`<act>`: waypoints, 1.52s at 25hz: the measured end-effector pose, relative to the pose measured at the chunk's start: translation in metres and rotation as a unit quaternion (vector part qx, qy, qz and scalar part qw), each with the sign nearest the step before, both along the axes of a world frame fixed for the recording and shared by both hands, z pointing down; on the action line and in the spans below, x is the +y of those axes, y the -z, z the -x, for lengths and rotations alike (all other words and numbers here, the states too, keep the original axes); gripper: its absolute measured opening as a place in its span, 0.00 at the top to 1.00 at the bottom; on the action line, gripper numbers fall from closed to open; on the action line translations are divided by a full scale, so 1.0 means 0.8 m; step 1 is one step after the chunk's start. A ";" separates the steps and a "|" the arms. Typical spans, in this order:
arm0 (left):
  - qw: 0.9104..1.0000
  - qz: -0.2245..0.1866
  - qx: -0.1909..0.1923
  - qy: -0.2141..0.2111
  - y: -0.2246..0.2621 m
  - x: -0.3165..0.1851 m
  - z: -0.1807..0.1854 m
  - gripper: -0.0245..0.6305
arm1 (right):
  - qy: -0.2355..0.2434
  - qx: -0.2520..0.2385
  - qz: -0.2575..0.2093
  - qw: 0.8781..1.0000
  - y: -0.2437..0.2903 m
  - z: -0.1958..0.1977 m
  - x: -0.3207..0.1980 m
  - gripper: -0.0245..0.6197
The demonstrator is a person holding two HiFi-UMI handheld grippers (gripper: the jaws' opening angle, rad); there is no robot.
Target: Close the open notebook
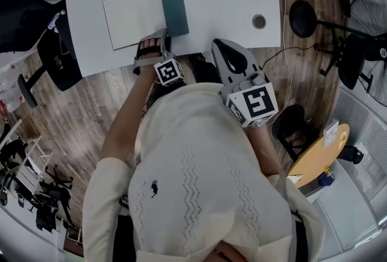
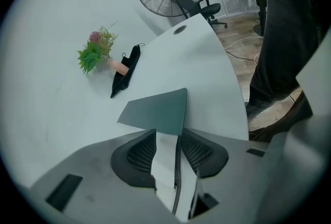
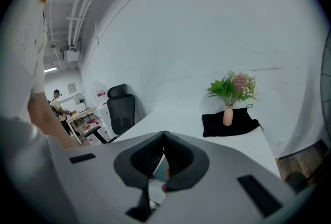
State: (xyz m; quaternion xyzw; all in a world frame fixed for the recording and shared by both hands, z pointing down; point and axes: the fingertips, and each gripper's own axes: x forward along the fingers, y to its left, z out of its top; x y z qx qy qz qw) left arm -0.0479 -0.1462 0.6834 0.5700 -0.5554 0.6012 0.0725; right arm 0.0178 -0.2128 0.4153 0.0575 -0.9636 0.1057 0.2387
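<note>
The notebook [image 1: 136, 14] lies open on the table [image 1: 230, 0], with white pages on the left, the teal cover [image 1: 175, 8] on the right, and the spine running away from the person. The left gripper [image 1: 152, 43] is nearer, at the notebook's near edge, its fingers wide and apparently gripping nothing. The right gripper [image 1: 225, 52], fingers together, waits at the table's edge. Only the left gripper view shows the spine lying between the fingers.

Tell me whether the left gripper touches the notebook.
Cannot tell. The left gripper view shows the notebook between the parted jaws of the left gripper, yet neither contact nor gap plainly.
</note>
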 end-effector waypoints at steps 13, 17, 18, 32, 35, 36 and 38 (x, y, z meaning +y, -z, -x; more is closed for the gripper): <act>0.996 -0.038 -0.074 0.023 0.009 -0.002 0.000 0.73 | 0.035 0.015 -0.001 0.999 -0.010 -0.009 -0.003 0.96; 0.995 -0.042 -0.093 0.014 0.007 -0.006 -0.001 0.78 | 0.045 0.020 -0.004 0.999 -0.012 -0.015 -0.005 0.96; 0.994 -0.041 -0.096 0.012 0.005 -0.006 -0.001 0.79 | 0.047 0.020 -0.005 0.999 -0.012 -0.017 -0.006 0.96; 0.990 -0.069 -0.015 0.126 -0.004 -0.011 -0.002 0.93 | 0.074 0.026 -0.009 0.997 -0.021 -0.051 -0.024 0.96; 0.983 -0.090 0.019 0.156 -0.002 -0.012 0.001 0.93 | 0.082 0.027 -0.009 0.996 -0.023 -0.056 -0.026 0.96; 0.981 -0.095 0.032 0.167 -0.002 -0.012 0.001 0.93 | 0.086 0.027 -0.009 0.996 -0.023 -0.058 -0.025 0.96; 0.974 -0.109 0.060 0.191 -0.001 -0.011 0.002 0.93 | 0.094 0.025 -0.009 0.995 -0.024 -0.060 -0.025 0.96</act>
